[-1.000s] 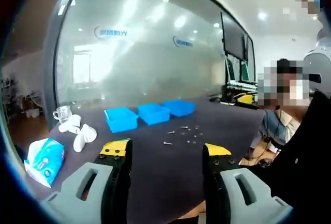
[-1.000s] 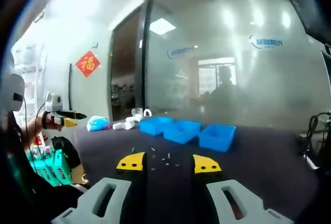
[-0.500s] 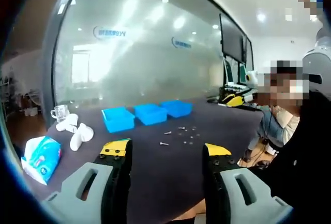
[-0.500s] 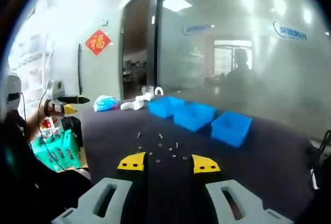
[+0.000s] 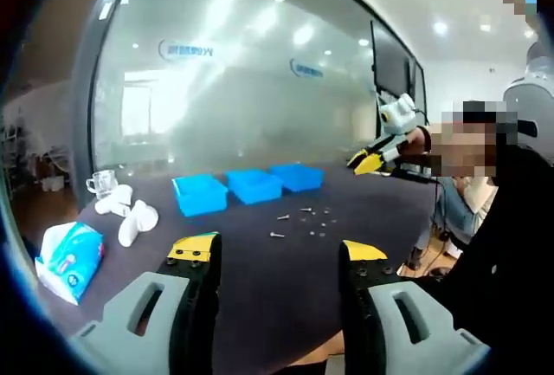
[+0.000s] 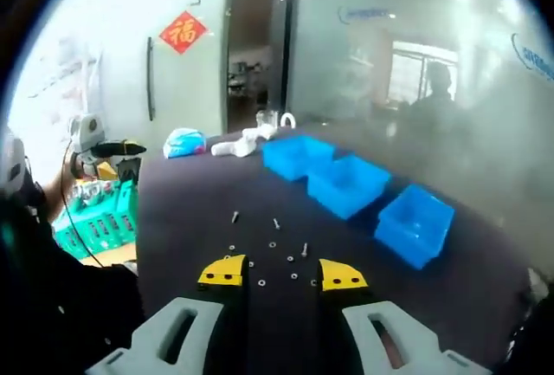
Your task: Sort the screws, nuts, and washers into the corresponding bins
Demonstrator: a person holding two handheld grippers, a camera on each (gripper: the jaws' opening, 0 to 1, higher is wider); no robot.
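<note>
Rising from the bottom of the left gripper view, the left gripper (image 5: 279,249) stands with its yellow-tipped jaws wide apart and nothing between them. Beyond it, at mid-frame on the dark table (image 5: 260,288), lie the scattered screws, nuts and washers (image 5: 305,222), and behind them three blue bins (image 5: 252,188) sit in a row. At the left of the frame rest a tissue pack (image 5: 71,259), some white objects (image 5: 130,215) and a glass cup (image 5: 102,184). The right gripper (image 5: 374,160) enters at the right, above the table's far edge.

In the right gripper view, the right gripper (image 6: 279,273) hangs with jaws parted and empty, just above the loose hardware (image 6: 275,249) at lower centre. The bins (image 6: 355,191) run diagonally from the centre to the right. The left gripper (image 6: 106,150) shows at the left edge.
</note>
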